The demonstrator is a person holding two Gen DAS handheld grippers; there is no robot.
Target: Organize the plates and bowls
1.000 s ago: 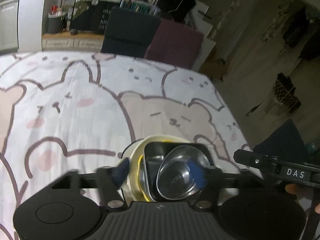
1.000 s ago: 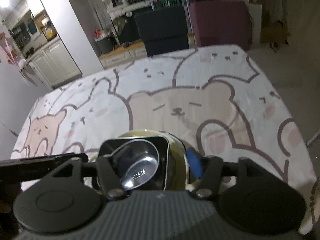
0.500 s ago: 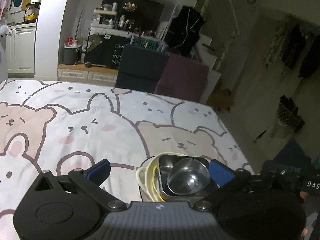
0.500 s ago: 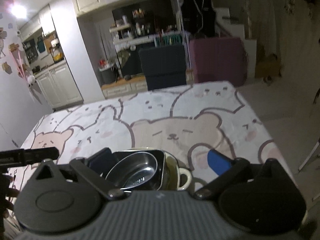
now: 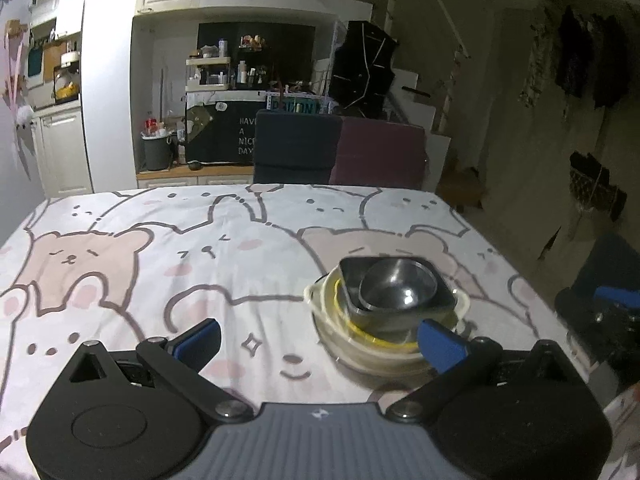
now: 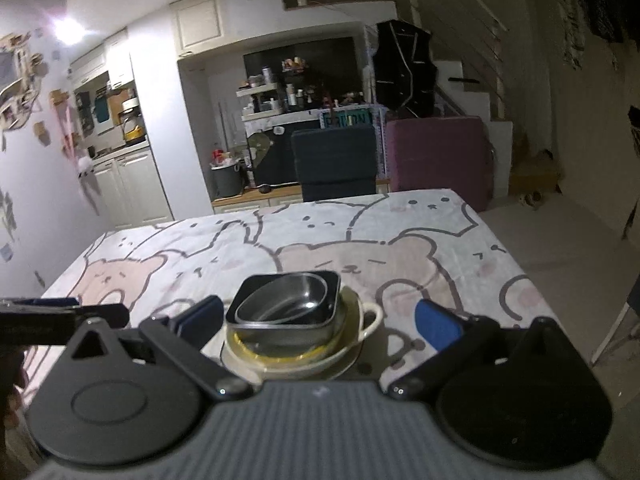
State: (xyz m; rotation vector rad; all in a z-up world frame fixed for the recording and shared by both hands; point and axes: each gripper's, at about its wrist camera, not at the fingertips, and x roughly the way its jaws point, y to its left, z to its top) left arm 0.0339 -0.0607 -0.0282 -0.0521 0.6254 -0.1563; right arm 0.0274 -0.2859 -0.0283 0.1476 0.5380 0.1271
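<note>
A stack of dishes stands on the bear-print tablecloth. On top a round steel bowl sits in a dark square dish, which rests in a yellow-rimmed bowl and a cream handled bowl. My left gripper is open wide, with its right pad just in front of the stack and not touching it. My right gripper is open wide too, and the steel bowl and the stack lie ahead between its spread pads, apart from both. Each gripper shows at the edge of the other's view.
The table's right edge drops to the floor close to the stack. A dark blue chair and a purple chair stand at the far edge. Cabinets and a cluttered counter lie beyond.
Both grippers have opened from around the stack and drawn back and tilted up. The stack stays on the cloth, now farther from the pads.
</note>
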